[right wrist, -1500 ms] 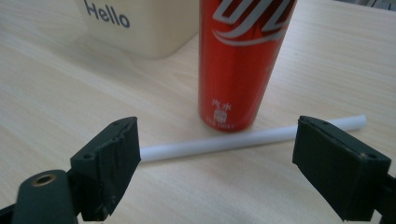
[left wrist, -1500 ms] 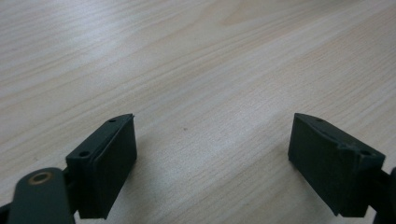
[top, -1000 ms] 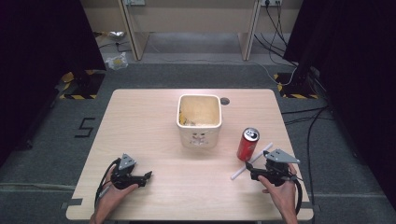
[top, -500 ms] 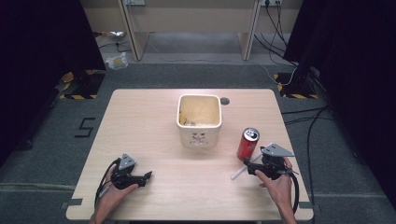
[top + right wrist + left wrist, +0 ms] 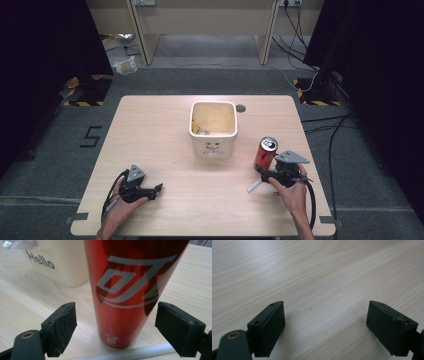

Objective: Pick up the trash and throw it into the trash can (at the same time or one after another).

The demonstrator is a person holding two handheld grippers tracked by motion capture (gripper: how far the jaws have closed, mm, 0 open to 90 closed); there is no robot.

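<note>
The red can (image 5: 130, 290) stands upright near the table's (image 5: 150, 130) right edge, right in front of the right gripper (image 5: 115, 327), whose jaws are spread wide to either side of it without touching. A white stick (image 5: 254, 186), maybe a straw, lies at the can's foot, with the cream tub (image 5: 213, 145) just behind. The left gripper (image 5: 324, 325) rests low over bare wood, jaws wide apart.

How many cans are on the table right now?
1. The can stands upright on the table's right side, right of the bin, between the open fingers of the right gripper. Anything inside the bin can't be made out.
</note>
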